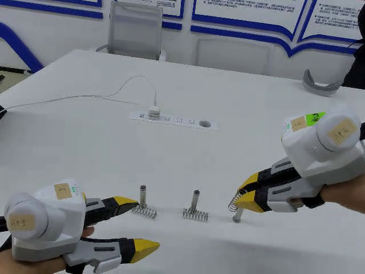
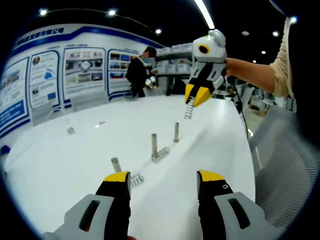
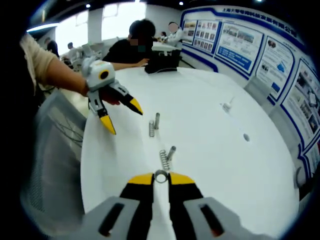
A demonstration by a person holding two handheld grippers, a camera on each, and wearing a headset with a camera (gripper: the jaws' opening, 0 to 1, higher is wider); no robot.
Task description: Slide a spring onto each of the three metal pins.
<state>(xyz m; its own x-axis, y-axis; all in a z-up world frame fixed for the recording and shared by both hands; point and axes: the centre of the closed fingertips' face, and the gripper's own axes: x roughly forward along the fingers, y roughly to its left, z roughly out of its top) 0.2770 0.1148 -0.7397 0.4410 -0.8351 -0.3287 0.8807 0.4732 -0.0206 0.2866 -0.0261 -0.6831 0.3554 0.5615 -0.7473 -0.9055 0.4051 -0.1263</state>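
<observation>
Three short metal pins stand in a row on the white table: left pin, middle pin, right pin. One loose spring lies at the foot of the left pin and another at the foot of the middle pin. My right gripper is shut on a third spring, which hangs just above the right pin; its round end sits between the yellow tips. My left gripper stands open near the left pin, with nothing between its fingers.
A power strip with a plugged-in cable lies mid-table. A grey chair stands beyond the far edge, and a grey curved band lies at the far right. People sit at the table's far end.
</observation>
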